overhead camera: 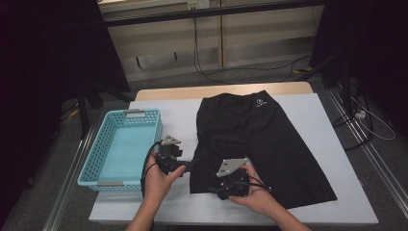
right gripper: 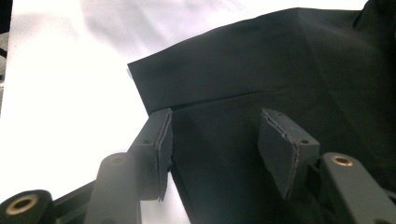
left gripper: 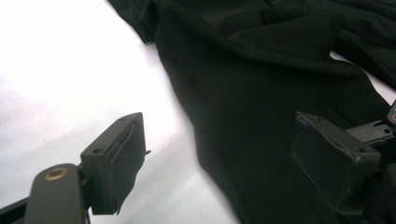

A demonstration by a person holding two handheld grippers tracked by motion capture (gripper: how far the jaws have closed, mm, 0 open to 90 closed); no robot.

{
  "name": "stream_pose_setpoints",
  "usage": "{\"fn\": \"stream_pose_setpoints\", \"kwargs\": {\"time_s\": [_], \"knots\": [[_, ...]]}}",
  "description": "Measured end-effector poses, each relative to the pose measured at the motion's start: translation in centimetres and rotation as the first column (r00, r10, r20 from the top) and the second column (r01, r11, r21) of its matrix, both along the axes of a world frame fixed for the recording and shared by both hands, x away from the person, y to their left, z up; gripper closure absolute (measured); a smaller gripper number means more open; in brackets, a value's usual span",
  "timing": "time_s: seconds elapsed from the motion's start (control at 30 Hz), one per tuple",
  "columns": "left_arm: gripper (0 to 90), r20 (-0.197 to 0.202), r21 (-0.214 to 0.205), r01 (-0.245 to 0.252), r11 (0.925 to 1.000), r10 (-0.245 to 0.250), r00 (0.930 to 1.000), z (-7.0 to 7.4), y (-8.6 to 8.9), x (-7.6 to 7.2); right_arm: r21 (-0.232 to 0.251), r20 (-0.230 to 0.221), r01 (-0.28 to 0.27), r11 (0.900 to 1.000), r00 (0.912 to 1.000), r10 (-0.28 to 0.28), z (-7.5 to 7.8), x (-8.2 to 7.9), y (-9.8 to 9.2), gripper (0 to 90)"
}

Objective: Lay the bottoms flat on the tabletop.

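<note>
Table fills the middle of the high view, covered by a pale sheet, with a strip of bare wood along its upper edge. Black shorts lie spread flat on it, waistband toward the top of the frame, one leg running down to the lower right, the other ending at lower centre. A turquoise basket stands at the left of the table, just beside the shorts' left edge.

The right gripper sits at lower centre over the hem of the nearer leg. In the right gripper view its jaws stand apart with the folded hem corner lying under them, the pads not pressing it.

The left gripper is between basket and shorts, at the cloth's left edge. In the left gripper view its jaws gape wide, one pad over the pale sheet, the other over the black cloth, nothing pinched.
</note>
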State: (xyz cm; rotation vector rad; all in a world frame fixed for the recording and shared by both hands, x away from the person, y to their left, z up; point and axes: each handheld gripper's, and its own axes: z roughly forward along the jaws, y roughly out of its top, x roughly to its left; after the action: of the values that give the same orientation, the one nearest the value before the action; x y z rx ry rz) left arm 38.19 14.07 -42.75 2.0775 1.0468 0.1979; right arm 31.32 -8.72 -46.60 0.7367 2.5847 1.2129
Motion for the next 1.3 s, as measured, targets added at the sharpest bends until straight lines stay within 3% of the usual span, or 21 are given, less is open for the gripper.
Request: {"fn": "stream_pose_setpoints", "kwargs": {"time_s": [0.2,0.3,0.43,0.6,0.8,0.87,1.07,1.3], "knots": [[18.6,-0.01,-0.005,0.004,1.0,-0.004,0.9999,0.0,0.1,-0.1,0.009,-0.007,-0.002,1.0,1.0,0.002,-0.1,0.0,0.0,43.3],[17.9,-0.016,-0.019,-0.005,0.9998,0.005,0.9999,-0.1,0.1,-0.2,0.017,-0.016,0.002,0.9999,0.9999,-0.002,-0.1,0.2,-0.1,46.6],[17.7,-0.013,-0.009,0.002,1.0,-0.002,0.9999,0.0,0.3,-0.3,0.009,-0.008,0.014,0.9999,0.9999,-0.013,-0.1,0.0,0.0,50.1],[17.5,-0.011,-0.006,0.001,1.0,-0.001,0.9999,0.1,0.3,-0.3,0.028,-0.028,0.067,0.9974,0.9974,-0.066,-0.1,0.5,-0.6,70.3],[17.5,-0.008,-0.006,-0.001,1.0,0.001,1.0,0.1,0.3,-0.3,0.027,-0.029,0.086,0.996,0.9959,-0.085,-0.1,0.7,-0.8,80.7],[17.6,-0.002,-0.006,0.0,1.0,0.0,1.0,0.1,0.2,-0.3,0.031,-0.032,0.093,0.9952,0.9953,-0.092,-0.1,0.8,-0.8,88.8],[17.6,-0.007,-0.006,0.005,1.0,-0.005,1.0,0.1,0.0,-0.3,0.029,-0.032,0.073,0.997,0.9969,-0.072,-0.1,0.8,-0.8,89.6],[17.5,-0.01,-0.004,0.006,1.0,-0.006,0.9999,0.1,0.2,-0.2,0.041,-0.085,0.015,0.999,0.9963,-0.012,0.2,0.3,-0.9,89.8]]}}
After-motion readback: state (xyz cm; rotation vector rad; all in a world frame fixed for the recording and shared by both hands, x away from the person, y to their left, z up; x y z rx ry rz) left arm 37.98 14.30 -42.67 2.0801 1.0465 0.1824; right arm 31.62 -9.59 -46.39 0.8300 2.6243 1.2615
